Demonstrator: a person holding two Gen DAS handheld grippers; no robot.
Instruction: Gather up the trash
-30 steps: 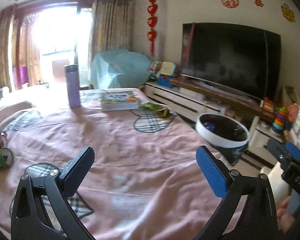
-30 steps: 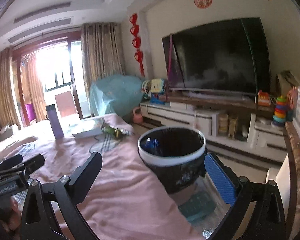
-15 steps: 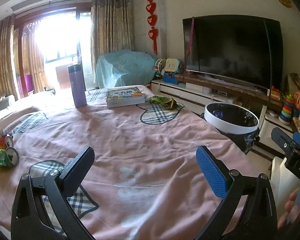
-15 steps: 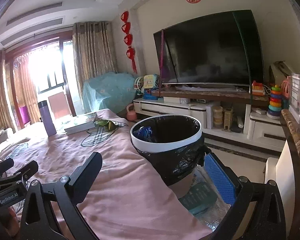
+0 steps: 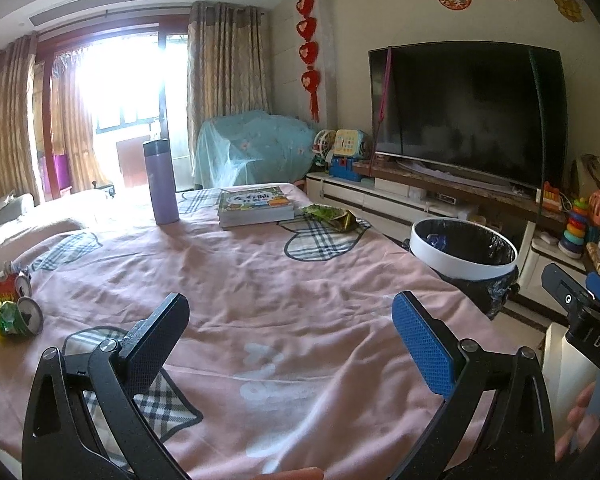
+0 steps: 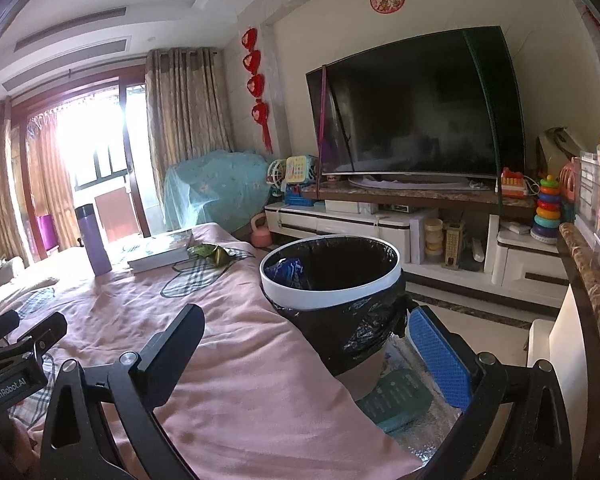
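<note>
Beside the bin (image 6: 330,280), both grippers, left (image 5: 290,338) and right (image 6: 306,354), hover spread and empty; a green wrapper (image 5: 332,216) lies beyond the bin.

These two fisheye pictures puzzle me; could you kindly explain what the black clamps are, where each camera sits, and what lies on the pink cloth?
They are hand-held grippers, one per hand, each with a camera looking along its fingers. The left gripper and the right gripper are both open and hold nothing. On the pink cloth stand a purple flask and a stack of books; a green wrapper lies beside the books, and crushed cans lie at the left edge. The black-lined bin, beside the table, already holds something blue.
</note>
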